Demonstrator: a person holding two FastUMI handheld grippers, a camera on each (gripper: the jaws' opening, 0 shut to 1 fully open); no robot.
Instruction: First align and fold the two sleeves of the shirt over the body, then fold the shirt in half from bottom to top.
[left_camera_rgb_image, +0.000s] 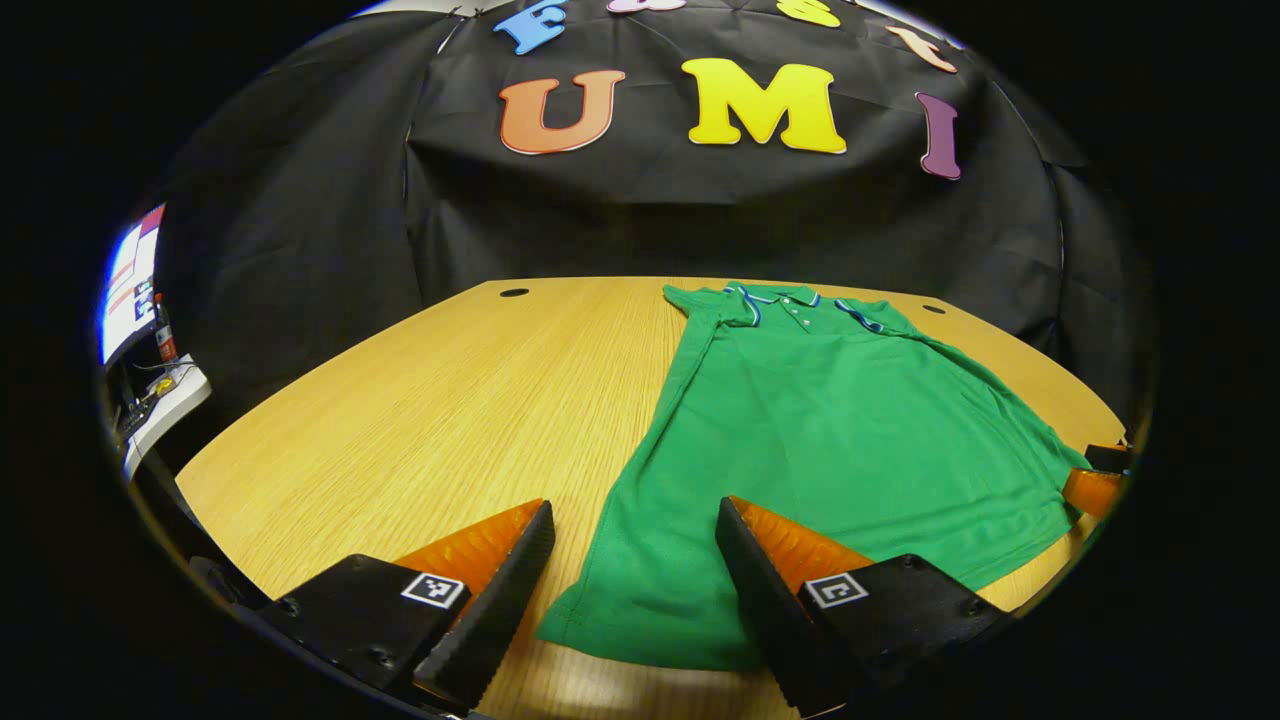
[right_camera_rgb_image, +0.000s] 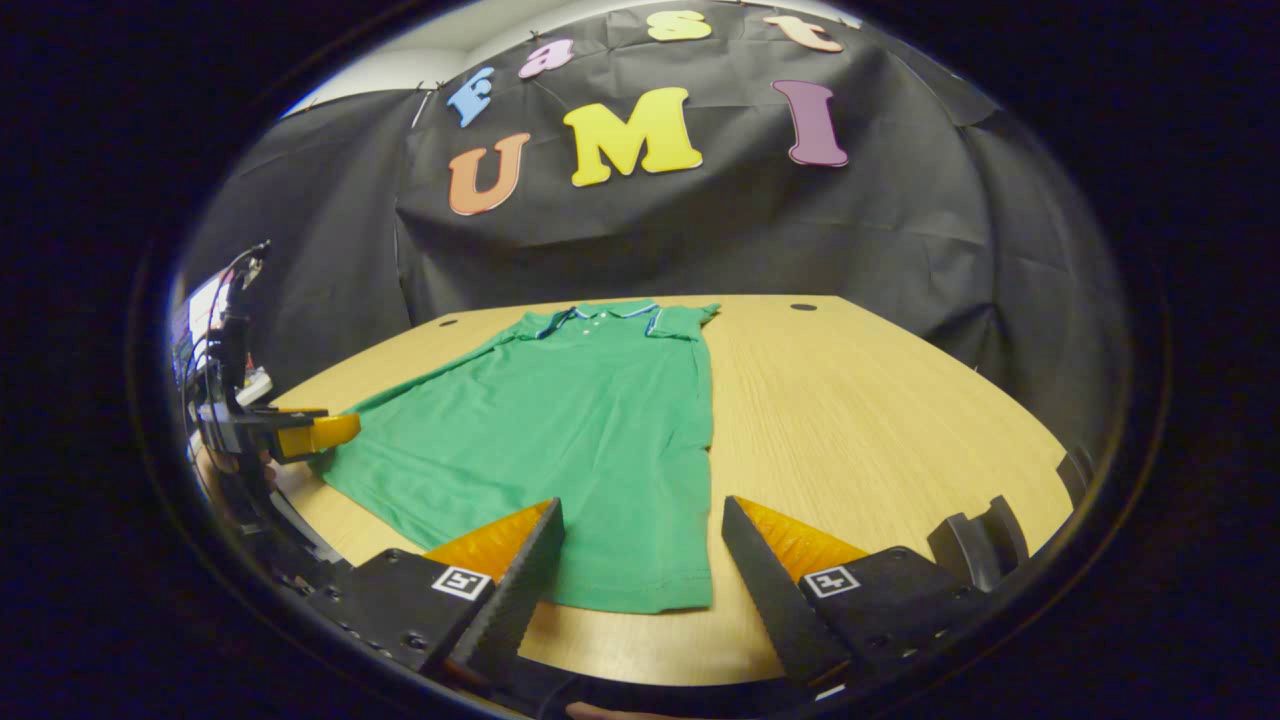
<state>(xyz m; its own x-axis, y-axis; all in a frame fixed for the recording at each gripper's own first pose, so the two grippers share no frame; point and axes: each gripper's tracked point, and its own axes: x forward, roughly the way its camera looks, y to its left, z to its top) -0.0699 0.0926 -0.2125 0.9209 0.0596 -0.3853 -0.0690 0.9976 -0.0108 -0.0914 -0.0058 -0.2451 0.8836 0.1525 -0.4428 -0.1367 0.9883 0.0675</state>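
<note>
— Green polo shirt (left_camera_rgb_image: 830, 440) lies flat on the wooden table (left_camera_rgb_image: 450, 400), collar far, hem near; sleeves look already folded in.

— We hold the left gripper (left_camera_rgb_image: 635, 560) and right gripper (right_camera_rgb_image: 640, 555) wide open, empty, over the hem's two near corners. Our advice: pinch both corners evenly, lift together, carry the hem straight to the collar.

No legible words, brands or numbers. Square black-and-white coded markers (left_camera_rgb_image: 436, 589) stuck on both fingers of the left tool (left_camera_rgb_image: 635, 505), and the same kind on the right tool (right_camera_rgb_image: 642, 502): block patterns only, no letters or digits. Nothing printed to make out on the shirt (left_camera_rgb_image: 830, 440). Lit screen (left_camera_rgb_image: 130, 280) at the far edge too blurred to read.
</note>
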